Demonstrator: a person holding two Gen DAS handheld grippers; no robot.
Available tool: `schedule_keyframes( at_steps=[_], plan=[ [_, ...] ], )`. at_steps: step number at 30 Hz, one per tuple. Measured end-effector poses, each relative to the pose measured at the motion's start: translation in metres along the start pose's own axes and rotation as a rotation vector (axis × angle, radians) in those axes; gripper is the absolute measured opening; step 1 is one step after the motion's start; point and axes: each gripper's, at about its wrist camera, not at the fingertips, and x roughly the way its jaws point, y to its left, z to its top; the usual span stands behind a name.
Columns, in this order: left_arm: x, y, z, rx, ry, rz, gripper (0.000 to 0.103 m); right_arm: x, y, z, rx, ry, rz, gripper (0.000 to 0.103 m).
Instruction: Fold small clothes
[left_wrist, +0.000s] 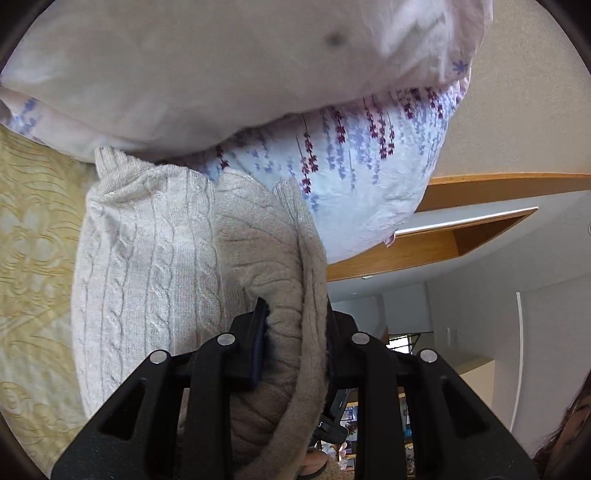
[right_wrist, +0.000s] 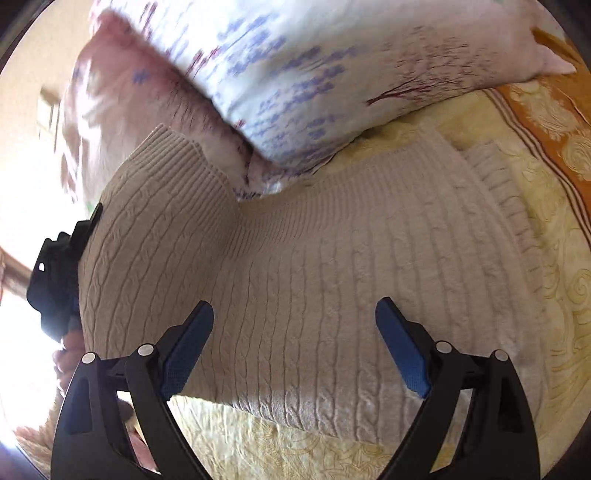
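Note:
A cream cable-knit sweater (right_wrist: 332, 280) lies on a yellow patterned bedspread (right_wrist: 554, 258). In the left wrist view my left gripper (left_wrist: 295, 339) is shut on a bunched part of the sweater (left_wrist: 155, 266) and lifts it off the bed. In the right wrist view my right gripper (right_wrist: 295, 332) is open and empty, hovering just over the flat part of the sweater. The left gripper (right_wrist: 59, 273) shows there at the left edge, holding the raised part of the sweater.
Pillows with a lavender flower print (left_wrist: 351, 177) (right_wrist: 295, 74) lie right behind the sweater. The bedspread (left_wrist: 33, 240) has an orange border (right_wrist: 546, 122) at the far right. A wooden beam and white walls (left_wrist: 480, 258) show beyond the bed.

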Motion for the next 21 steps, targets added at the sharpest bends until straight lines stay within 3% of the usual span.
schedule_keyframes(
  at_steps=[5, 8, 10, 13, 15, 21],
  plan=[
    [0.059, 0.015, -0.019, -0.043, 0.106, -0.009, 0.027, -0.026, -0.029, 0.010, 0.107, -0.072, 0.022, 0.093],
    [0.087, 0.040, -0.031, -0.106, 0.170, 0.059, 0.037, -0.034, -0.045, 0.010, 0.171, -0.082, 0.049, 0.093],
    [0.092, 0.044, -0.036, -0.130, 0.196, 0.035, 0.044, -0.035, -0.053, 0.010, 0.212, -0.067, 0.082, 0.093],
    [0.085, 0.026, -0.036, -0.056, 0.201, 0.006, 0.069, -0.034, -0.060, 0.010, 0.248, -0.063, 0.101, 0.092],
    [0.068, 0.009, -0.033, 0.033, 0.181, 0.026, 0.077, -0.035, -0.061, 0.010, 0.250, -0.055, 0.099, 0.082],
    [0.009, -0.010, -0.033, 0.231, 0.076, 0.278, 0.086, -0.012, -0.052, 0.018, 0.205, 0.013, 0.003, 0.068]
  ],
)
